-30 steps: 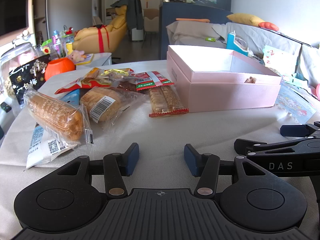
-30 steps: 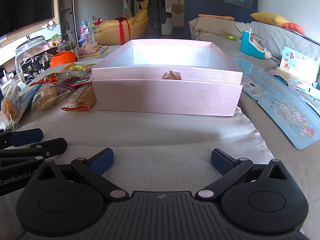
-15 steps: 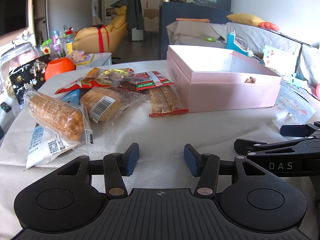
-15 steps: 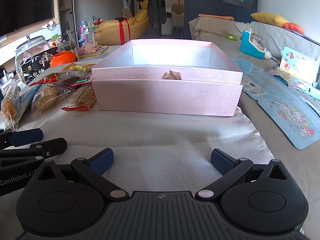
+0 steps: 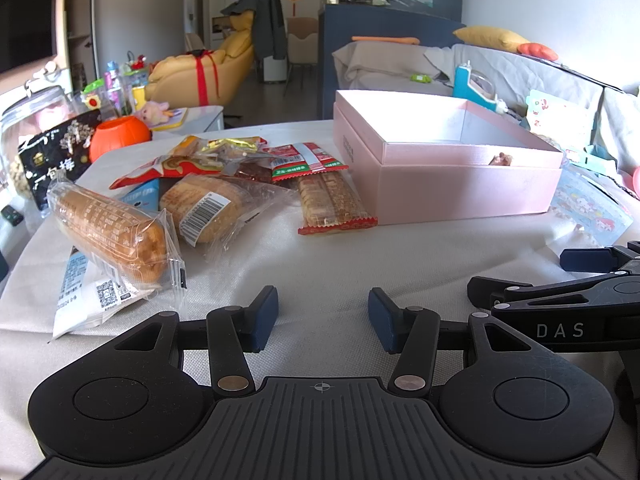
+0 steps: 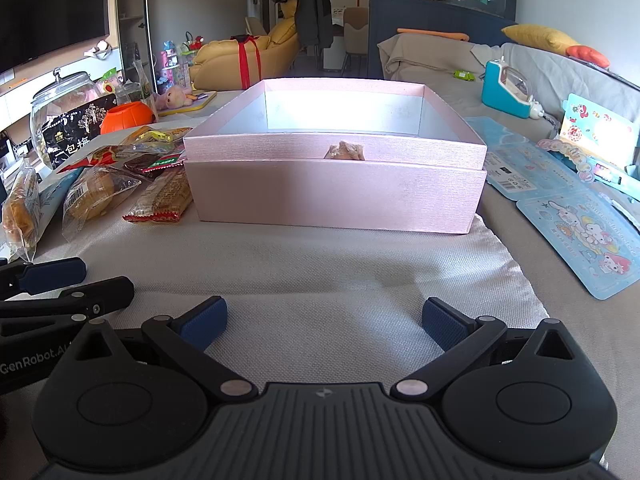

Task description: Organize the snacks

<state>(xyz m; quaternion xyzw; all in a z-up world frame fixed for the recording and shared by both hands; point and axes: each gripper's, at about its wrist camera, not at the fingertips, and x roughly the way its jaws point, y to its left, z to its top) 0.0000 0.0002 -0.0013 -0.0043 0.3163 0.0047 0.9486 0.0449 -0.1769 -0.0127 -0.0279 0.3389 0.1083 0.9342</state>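
Ahead and left of the left gripper [image 5: 323,314], jaws parted and empty: wrapped bread roll [image 5: 110,230], second bread packet [image 5: 204,210], red-edged wafer pack [image 5: 330,200], heaped loosely on the cloth-covered table [image 5: 320,264]. Ahead and right of it, directly before the right gripper [image 6: 322,326], likewise parted and empty: open pink box [image 6: 336,192], one small snack [image 6: 345,151] showing above its near wall. Risk: the overlapping crinkly wrappers may let the pads pinch film only, so a packet slips or drags its neighbour; the box's near wall may catch a low carry.
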